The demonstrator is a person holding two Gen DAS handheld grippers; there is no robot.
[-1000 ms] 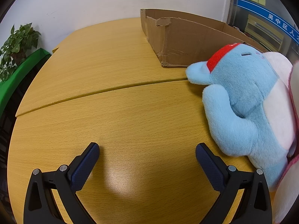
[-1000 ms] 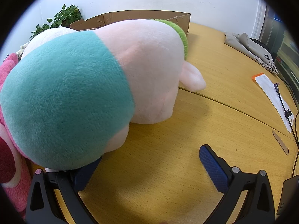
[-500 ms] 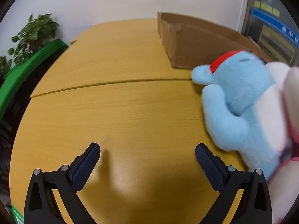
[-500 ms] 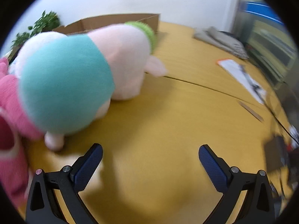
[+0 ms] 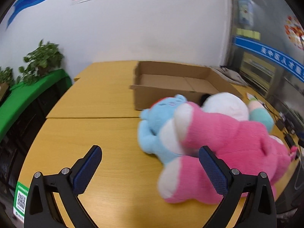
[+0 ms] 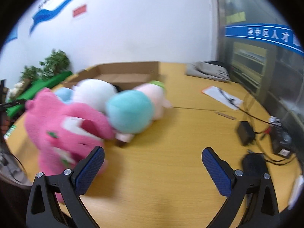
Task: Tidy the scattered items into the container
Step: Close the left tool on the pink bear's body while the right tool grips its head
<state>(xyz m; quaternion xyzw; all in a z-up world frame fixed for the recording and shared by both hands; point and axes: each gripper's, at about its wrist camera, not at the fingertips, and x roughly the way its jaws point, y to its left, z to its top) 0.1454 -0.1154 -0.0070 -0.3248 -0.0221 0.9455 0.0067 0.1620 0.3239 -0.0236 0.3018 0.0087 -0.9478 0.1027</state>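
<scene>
Several plush toys lie in a heap on the wooden table in front of an open cardboard box. A pink bear lies nearest, with a light blue toy, a white toy and a teal-and-pink toy behind it. In the right wrist view the pink bear, the teal-and-pink toy, the white toy and the box show at the left. My left gripper is open and empty above the table, left of the bear. My right gripper is open and empty, right of the heap.
A green shelf with potted plants stands at the table's left. On the right lie folded grey cloth, a white paper, black cables and adapters. A wall is behind the box.
Both grippers have pulled back and risen away from the toys. The whole heap and the inside of the box have come into view. Both stay open.
</scene>
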